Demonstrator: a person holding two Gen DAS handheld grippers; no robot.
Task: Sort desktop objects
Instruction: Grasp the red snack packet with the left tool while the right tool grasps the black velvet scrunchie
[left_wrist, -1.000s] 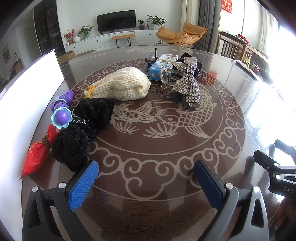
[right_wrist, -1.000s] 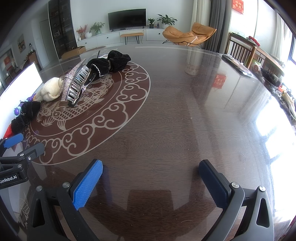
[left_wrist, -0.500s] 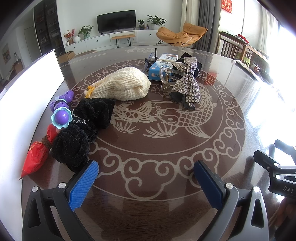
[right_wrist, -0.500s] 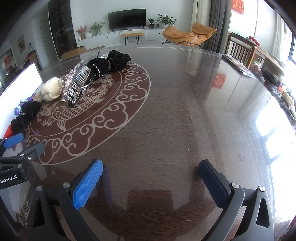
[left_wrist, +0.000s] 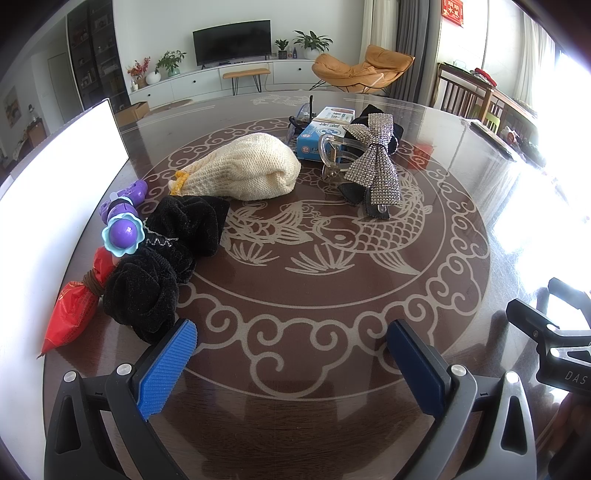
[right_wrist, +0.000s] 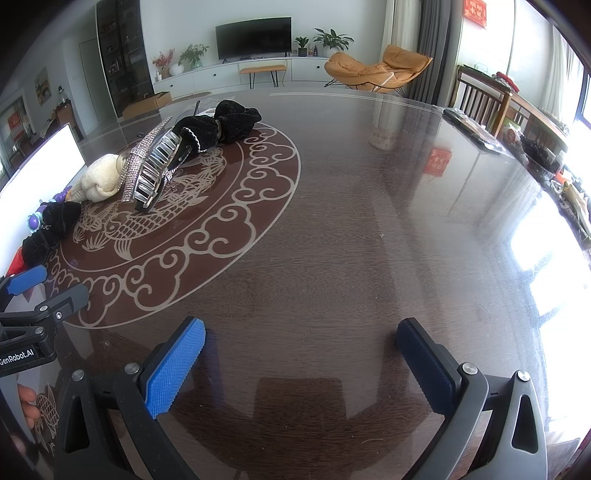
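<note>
On the round brown table lie a cream knitted pouch (left_wrist: 240, 170), a rhinestone bow hair clip (left_wrist: 376, 162) over a clear claw clip (left_wrist: 332, 151), a blue and white box (left_wrist: 321, 138), black velvet scrunchies (left_wrist: 162, 258), a purple toy (left_wrist: 123, 229) and a red packet (left_wrist: 72, 314). My left gripper (left_wrist: 291, 365) stands open at the near edge, empty, its left pad close to the scrunchies. My right gripper (right_wrist: 301, 369) is open over bare tabletop, empty. The bow clip (right_wrist: 147, 170) and scrunchies (right_wrist: 221, 123) sit far left of it.
A white board (left_wrist: 48, 206) stands along the table's left side. The right half of the glossy table (right_wrist: 406, 221) holds nothing near me. Dining chairs (right_wrist: 480, 99) and clutter line the far right edge. A hand (right_wrist: 27, 402) holds the left tool.
</note>
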